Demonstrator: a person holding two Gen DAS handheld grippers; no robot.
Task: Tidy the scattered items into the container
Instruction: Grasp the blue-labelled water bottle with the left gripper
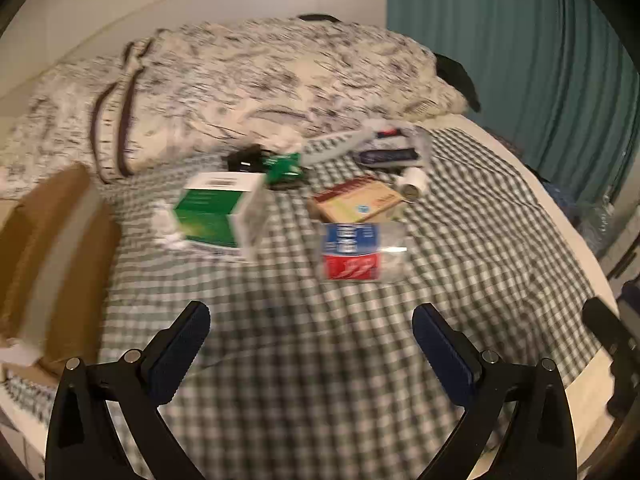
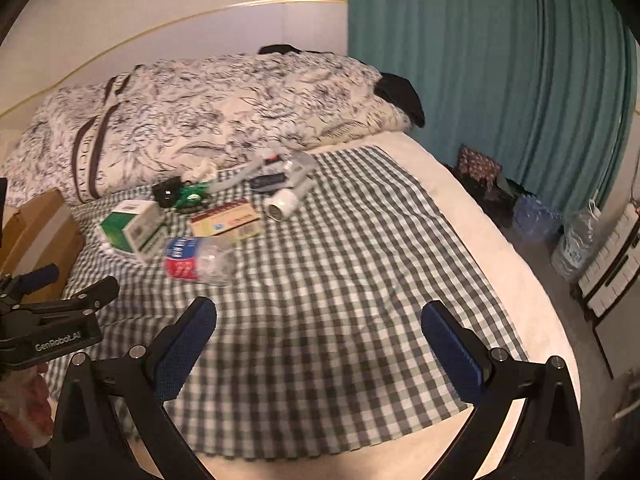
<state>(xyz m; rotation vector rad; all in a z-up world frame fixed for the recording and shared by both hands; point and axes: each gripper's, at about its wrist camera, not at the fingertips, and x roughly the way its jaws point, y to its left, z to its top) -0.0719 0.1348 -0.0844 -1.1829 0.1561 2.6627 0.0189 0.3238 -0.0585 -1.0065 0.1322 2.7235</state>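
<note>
Both grippers hung with fingers spread and holding nothing: the left gripper (image 1: 311, 316) and right gripper (image 2: 319, 312) sat at the bottom of their frames. The bottle (image 1: 356, 250) lay on the checked cloth (image 1: 280, 344) just above centre, well apart from the fingers. The cardboard box (image 1: 52, 256) stood at the left edge, beside the green carton (image 1: 218, 212).

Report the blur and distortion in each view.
Left wrist: motion blur smears the green box and plastic bottle; fisheye bends the bed edge. Right wrist: sharper, with only slight softness on the checked cloth; dark vignette at the corners.
</note>
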